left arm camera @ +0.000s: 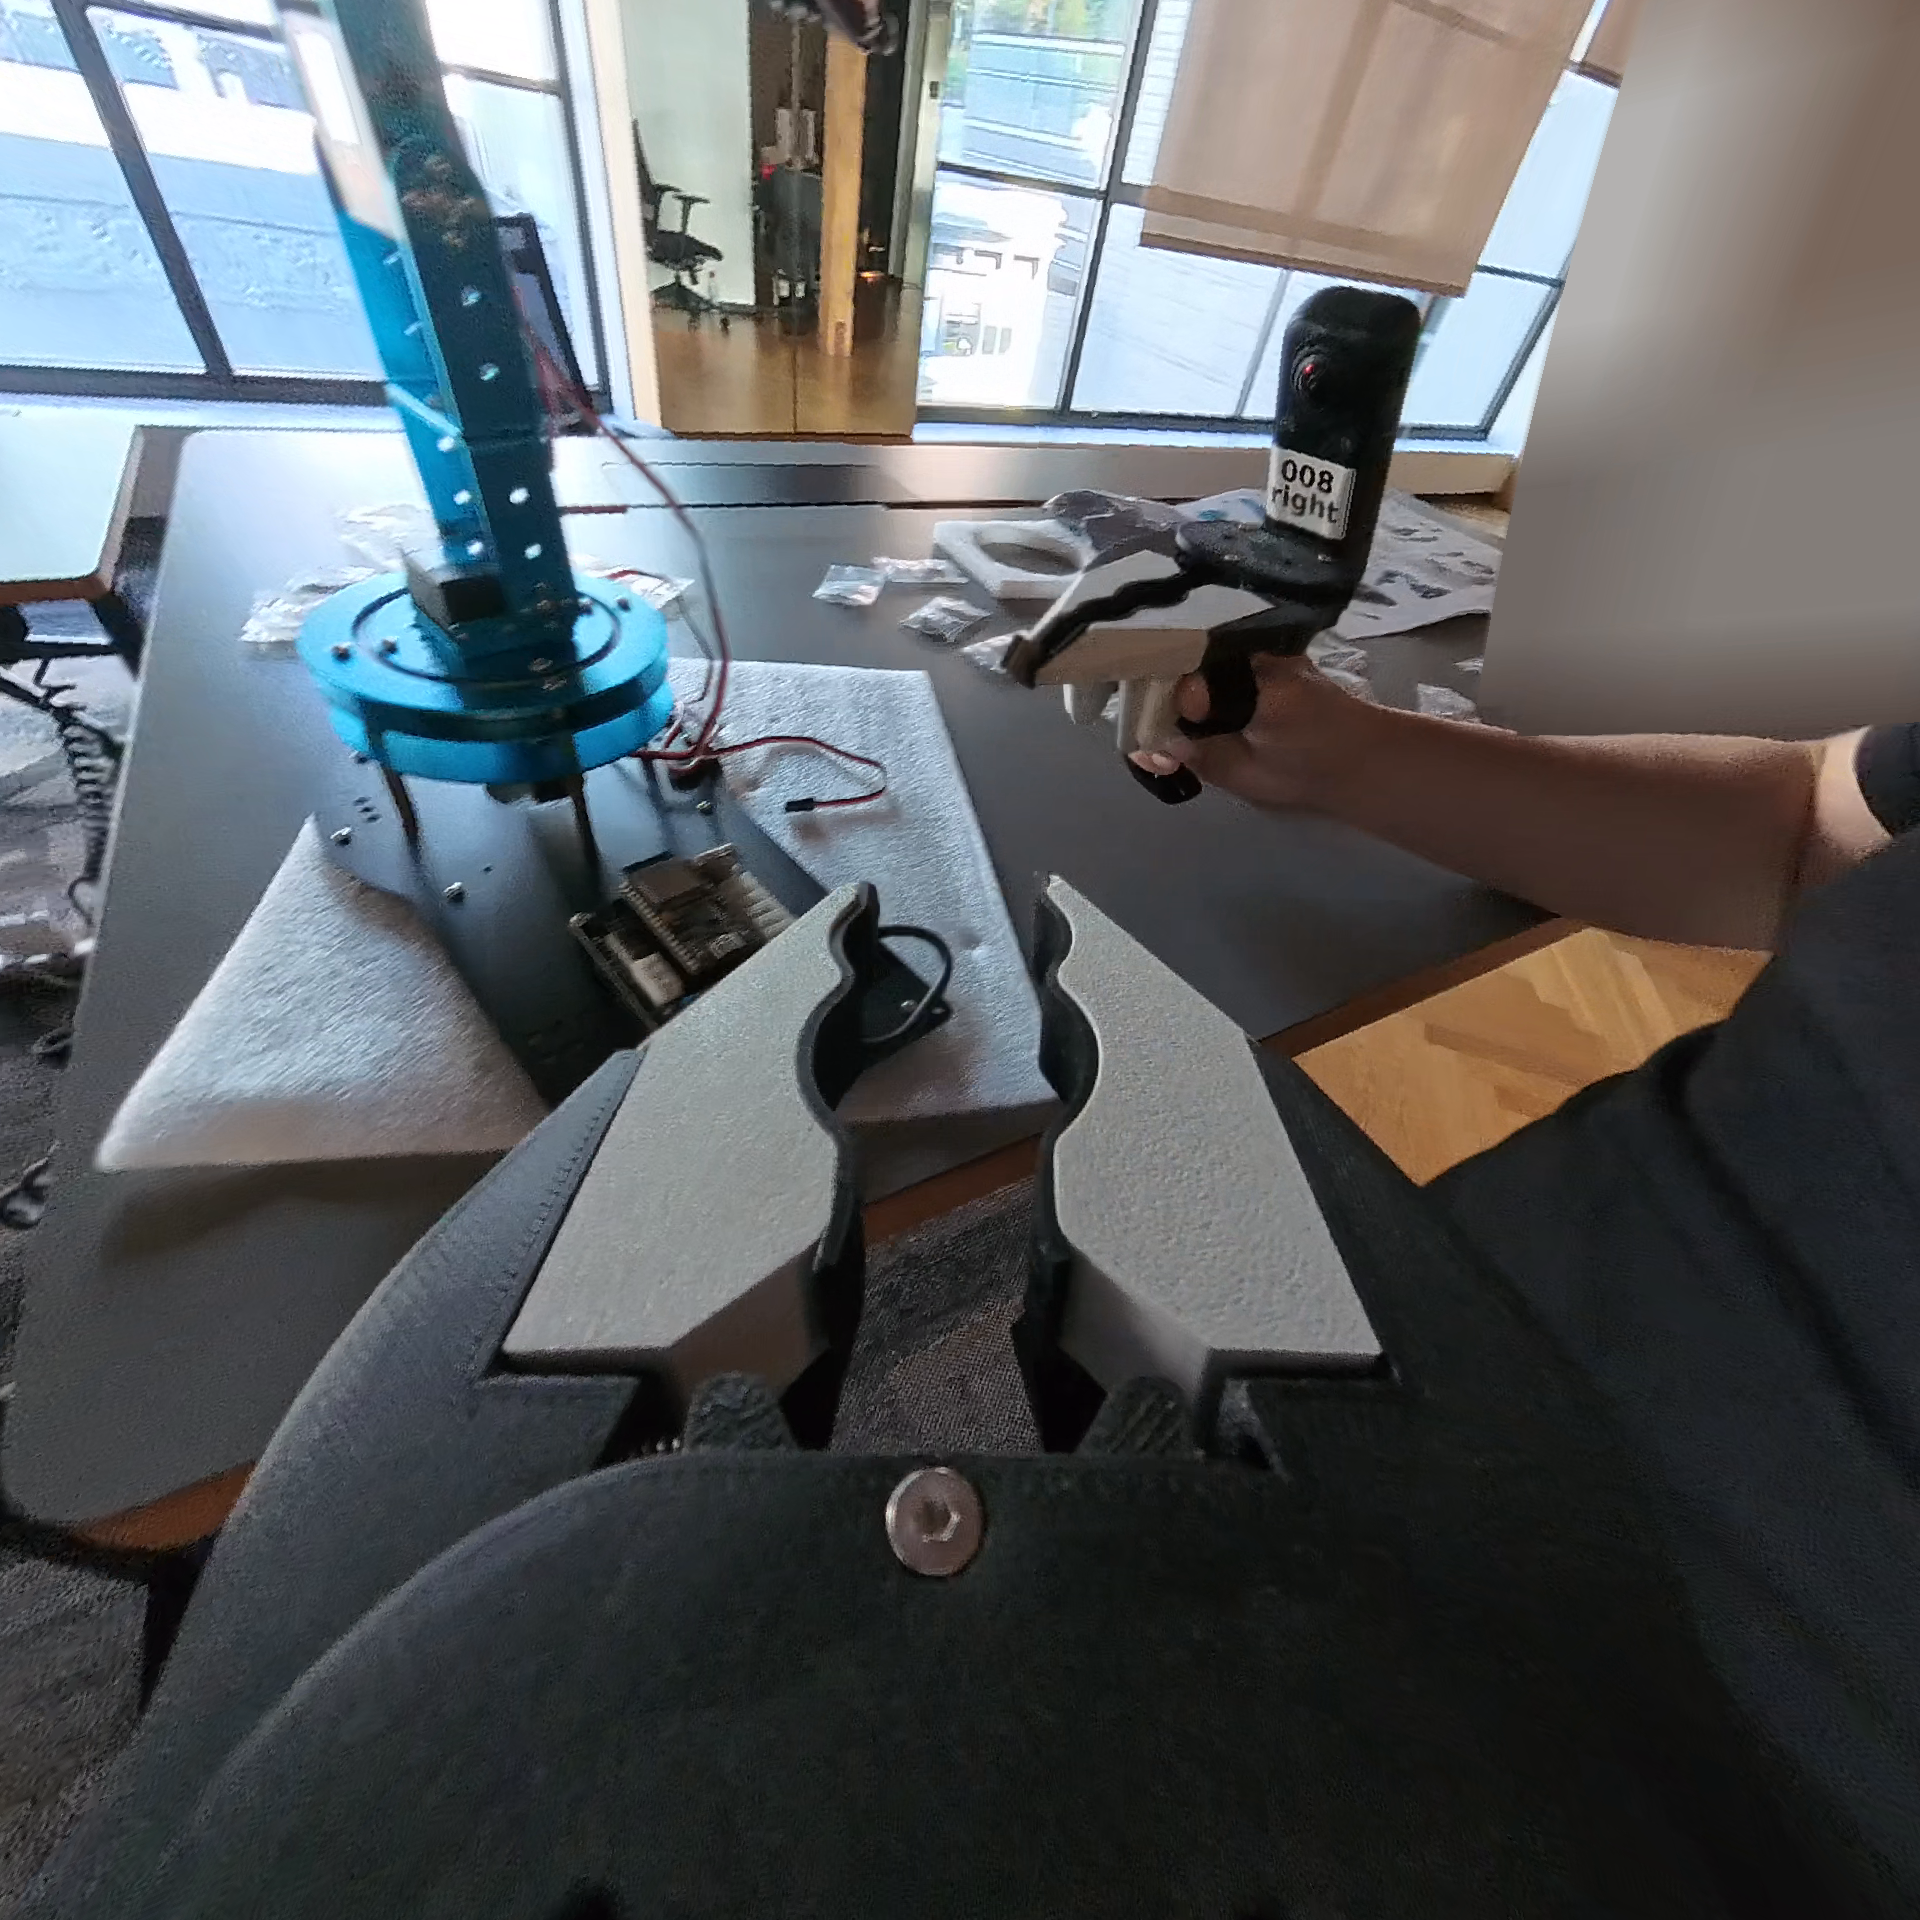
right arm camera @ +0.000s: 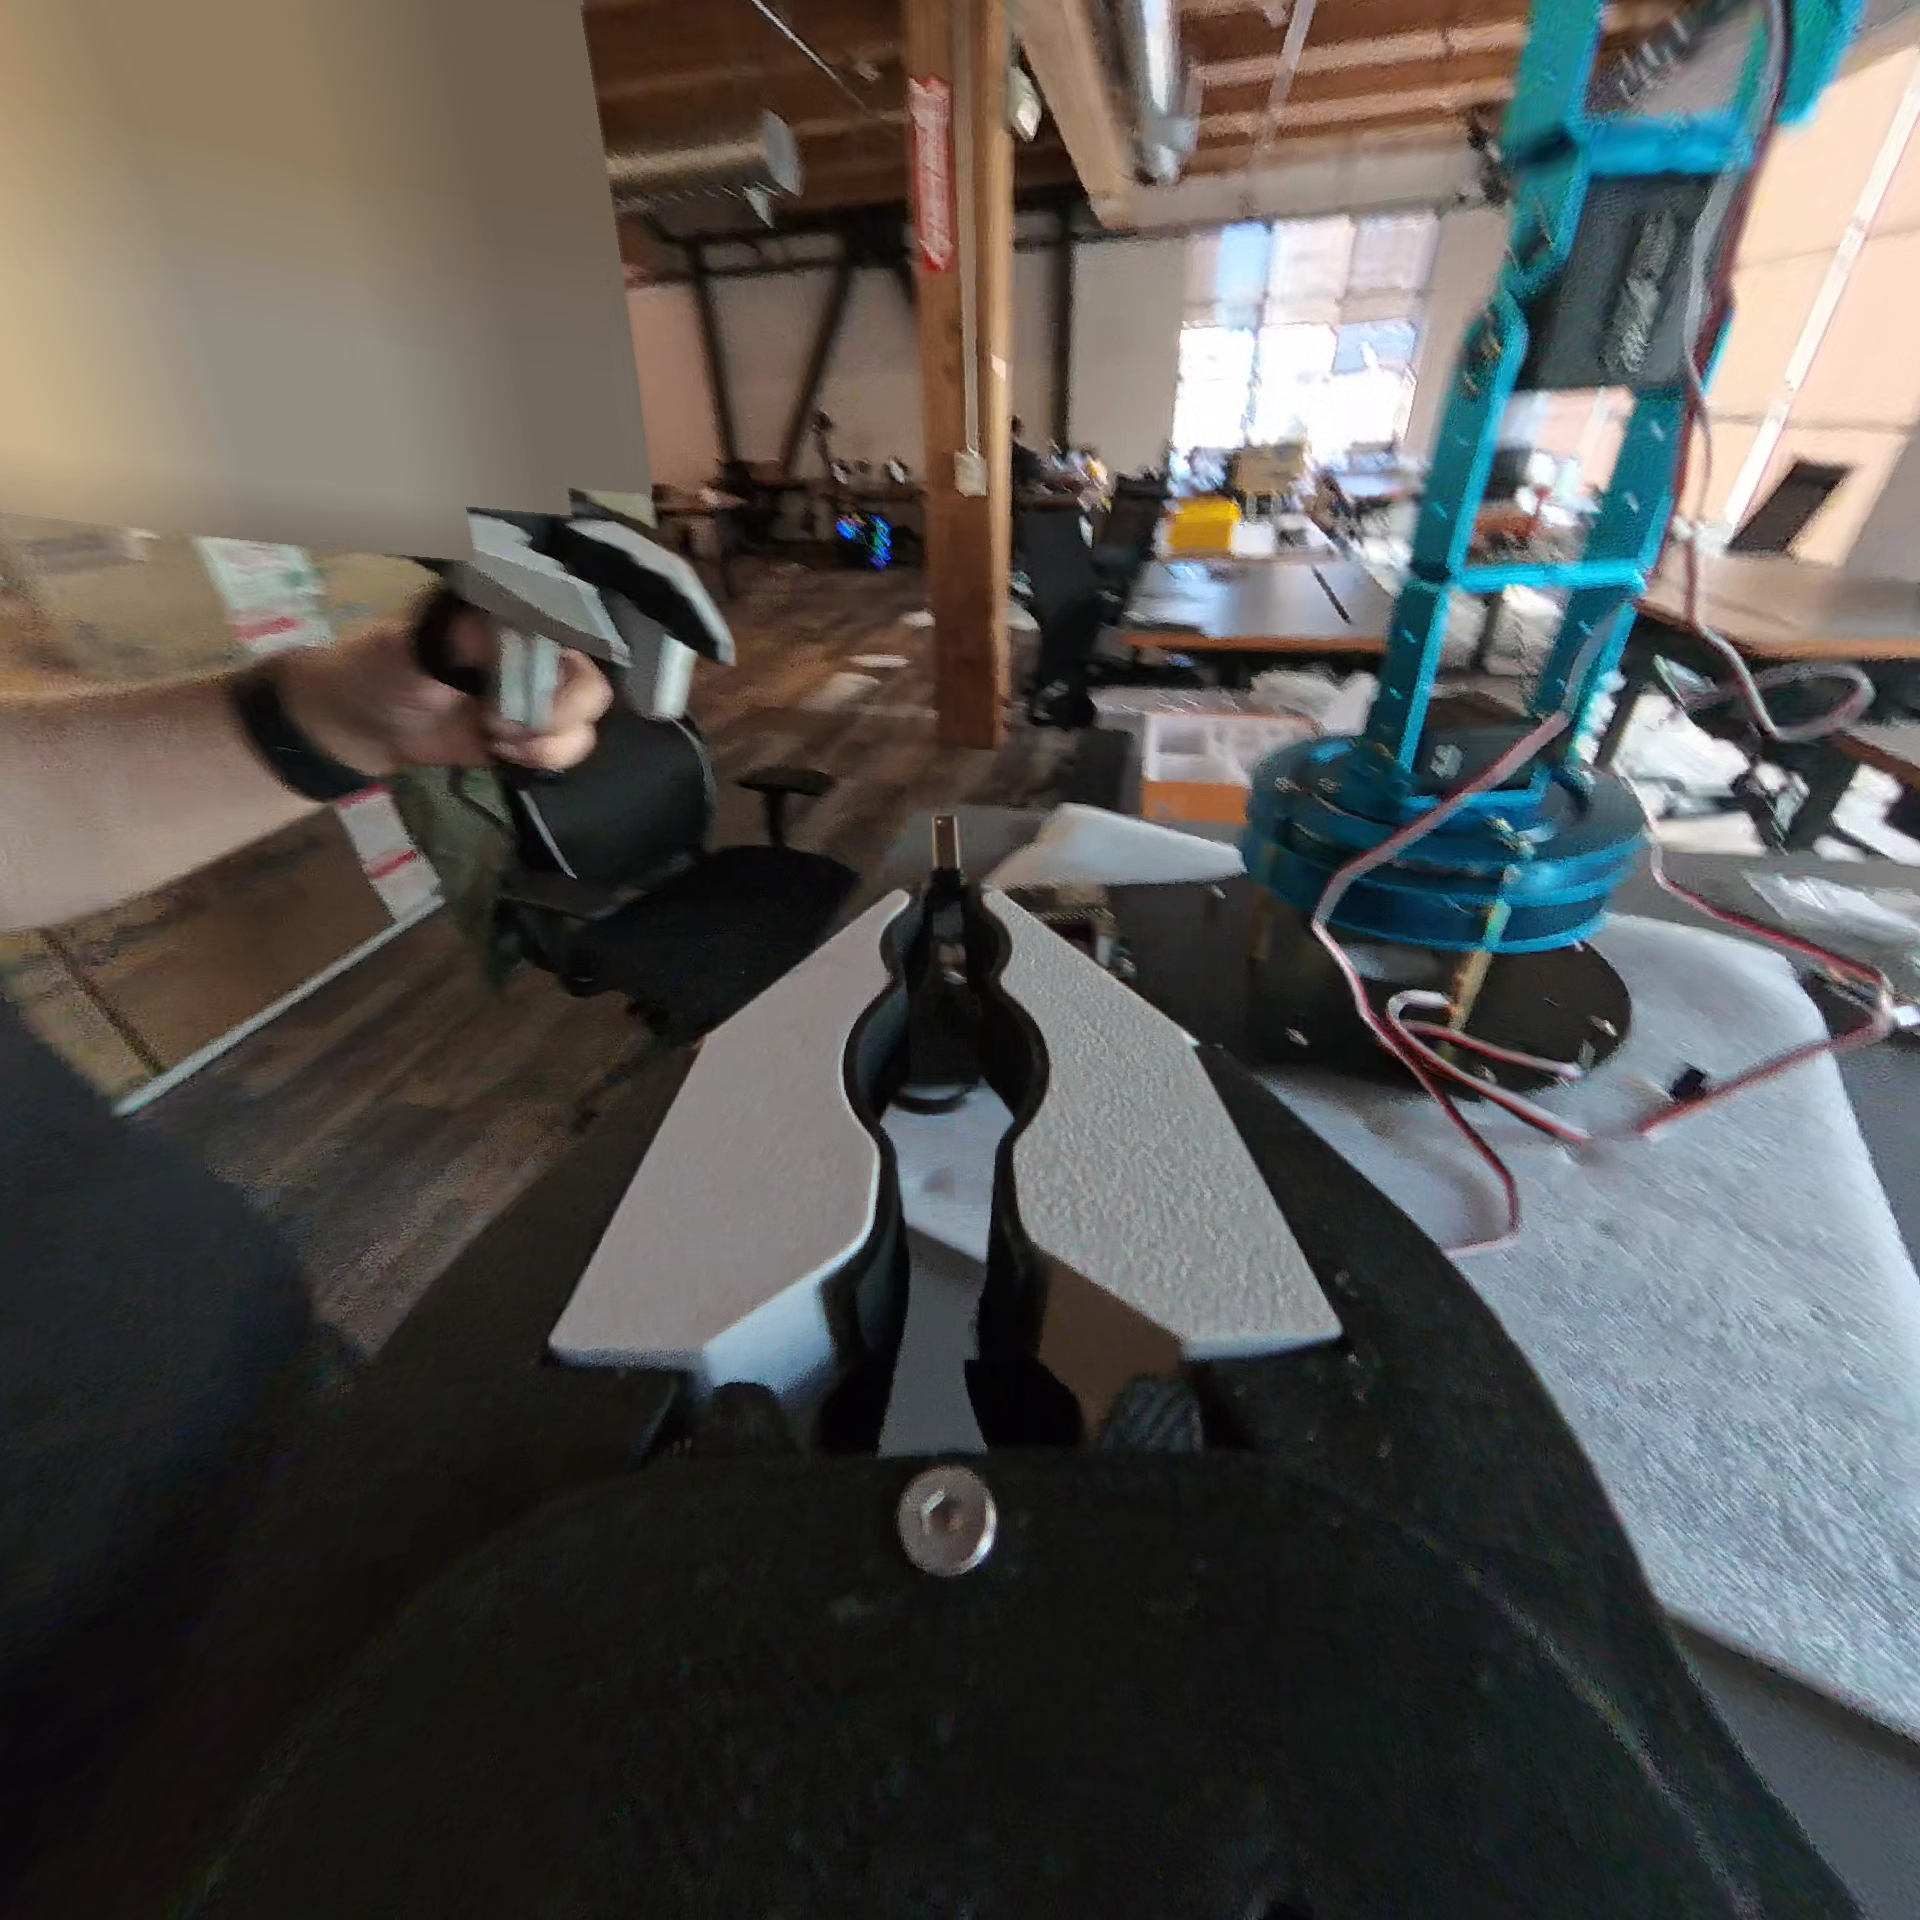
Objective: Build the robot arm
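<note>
Two grippers over the bench with the blue arm kit.

My left gripper (left arm camera: 951, 904) hangs with fingers apart, empty, above the near edge of the white foam sheet (left arm camera: 312, 1039). My right gripper (right arm camera: 951, 920) is clamped on a small black plug (right arm camera: 943, 914) with a metal tip. Farther off, the blue robot arm (left arm camera: 478, 582) stands on its black base plate (left arm camera: 499, 904), red wires (left arm camera: 821, 769) trailing across the foam.

Blue arm kit (left arm camera: 478, 582); white foam (left arm camera: 312, 1039)
</note>
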A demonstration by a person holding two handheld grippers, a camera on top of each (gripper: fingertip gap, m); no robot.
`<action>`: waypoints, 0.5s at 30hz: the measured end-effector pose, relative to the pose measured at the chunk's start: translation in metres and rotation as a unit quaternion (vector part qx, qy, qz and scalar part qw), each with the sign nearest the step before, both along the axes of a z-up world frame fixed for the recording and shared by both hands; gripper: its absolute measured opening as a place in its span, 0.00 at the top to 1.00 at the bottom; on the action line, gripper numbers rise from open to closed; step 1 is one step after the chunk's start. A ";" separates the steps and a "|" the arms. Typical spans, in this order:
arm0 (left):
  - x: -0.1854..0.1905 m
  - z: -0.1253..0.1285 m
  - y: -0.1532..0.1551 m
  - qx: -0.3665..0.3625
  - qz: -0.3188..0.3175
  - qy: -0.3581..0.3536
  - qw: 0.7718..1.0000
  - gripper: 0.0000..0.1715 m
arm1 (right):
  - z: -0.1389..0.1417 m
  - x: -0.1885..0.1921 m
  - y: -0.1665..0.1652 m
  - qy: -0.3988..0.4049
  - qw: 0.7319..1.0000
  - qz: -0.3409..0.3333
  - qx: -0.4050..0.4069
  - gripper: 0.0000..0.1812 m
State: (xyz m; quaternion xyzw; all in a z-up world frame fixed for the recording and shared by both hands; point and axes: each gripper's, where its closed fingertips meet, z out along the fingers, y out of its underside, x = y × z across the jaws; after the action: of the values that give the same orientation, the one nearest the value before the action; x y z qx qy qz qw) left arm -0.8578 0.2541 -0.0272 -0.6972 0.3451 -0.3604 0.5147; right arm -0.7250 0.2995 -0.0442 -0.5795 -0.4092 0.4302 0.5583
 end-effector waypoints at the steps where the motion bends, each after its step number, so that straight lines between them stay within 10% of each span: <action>1: -0.006 -0.002 0.004 -0.005 0.007 0.003 1.000 0.83 | -0.008 -0.003 0.012 -0.020 1.000 -0.017 -0.010 0.97; 15: -0.025 -0.051 0.078 -0.126 0.028 0.016 0.991 0.74 | -0.071 -0.056 0.067 -0.203 0.976 -0.079 0.017 0.97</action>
State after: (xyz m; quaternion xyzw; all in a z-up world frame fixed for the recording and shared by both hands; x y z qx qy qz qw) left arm -0.8830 0.3324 -0.0787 -0.7718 0.2851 -0.3751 0.4270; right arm -0.7806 0.3665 -0.1156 -0.6755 -0.4740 0.2508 0.5061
